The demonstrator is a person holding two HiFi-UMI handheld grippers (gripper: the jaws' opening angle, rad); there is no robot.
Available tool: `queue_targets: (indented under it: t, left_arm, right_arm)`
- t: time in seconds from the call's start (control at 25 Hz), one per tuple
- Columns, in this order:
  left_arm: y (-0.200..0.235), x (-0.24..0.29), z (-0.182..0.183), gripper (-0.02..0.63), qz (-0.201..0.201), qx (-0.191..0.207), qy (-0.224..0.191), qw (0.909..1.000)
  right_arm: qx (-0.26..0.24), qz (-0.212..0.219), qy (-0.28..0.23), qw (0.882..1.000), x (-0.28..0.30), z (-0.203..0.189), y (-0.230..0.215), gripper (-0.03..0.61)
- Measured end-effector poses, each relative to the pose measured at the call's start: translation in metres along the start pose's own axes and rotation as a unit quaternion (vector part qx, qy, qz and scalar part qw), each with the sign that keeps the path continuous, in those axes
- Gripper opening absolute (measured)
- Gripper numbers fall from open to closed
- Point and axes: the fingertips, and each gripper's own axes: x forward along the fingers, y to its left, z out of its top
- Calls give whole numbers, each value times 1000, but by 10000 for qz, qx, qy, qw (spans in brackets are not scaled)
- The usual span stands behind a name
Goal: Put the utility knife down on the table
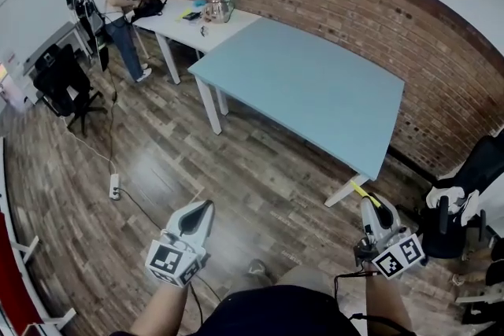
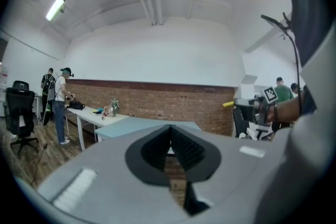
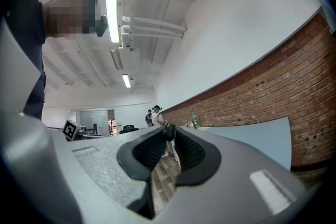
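Observation:
The yellow utility knife (image 1: 360, 190) sticks out past the tips of my right gripper (image 1: 367, 203), which is shut on it. It hangs over the wooden floor, just short of the near right corner of the light blue table (image 1: 307, 86). In the right gripper view the jaws (image 3: 169, 132) meet on a small dark part of the knife (image 3: 168, 130). My left gripper (image 1: 206, 207) is shut with nothing in it, low over the floor to the left. The left gripper view (image 2: 169, 128) shows the yellow knife (image 2: 227, 104) at far right.
A white table (image 1: 177, 26) with a kettle, a bag and small items joins the blue table at the far left. Two people (image 1: 106, 4) stand beside it. A black office chair (image 1: 63, 83) is at left, another chair (image 1: 465, 201) at right. A brick wall (image 1: 394, 20) runs behind.

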Motion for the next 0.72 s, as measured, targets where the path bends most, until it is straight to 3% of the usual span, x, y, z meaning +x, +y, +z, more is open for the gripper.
queue_targets:
  t: [0.32, 0.72]
  left_arm:
    - [50, 13, -15, 2, 122, -139, 187, 9997]
    - [105, 82, 1, 3, 218, -140, 281, 9993]
  right_arm:
    - [113, -20, 166, 9998, 43, -21, -1, 52]
    - [357, 60, 53, 9993, 142, -22, -54, 52]
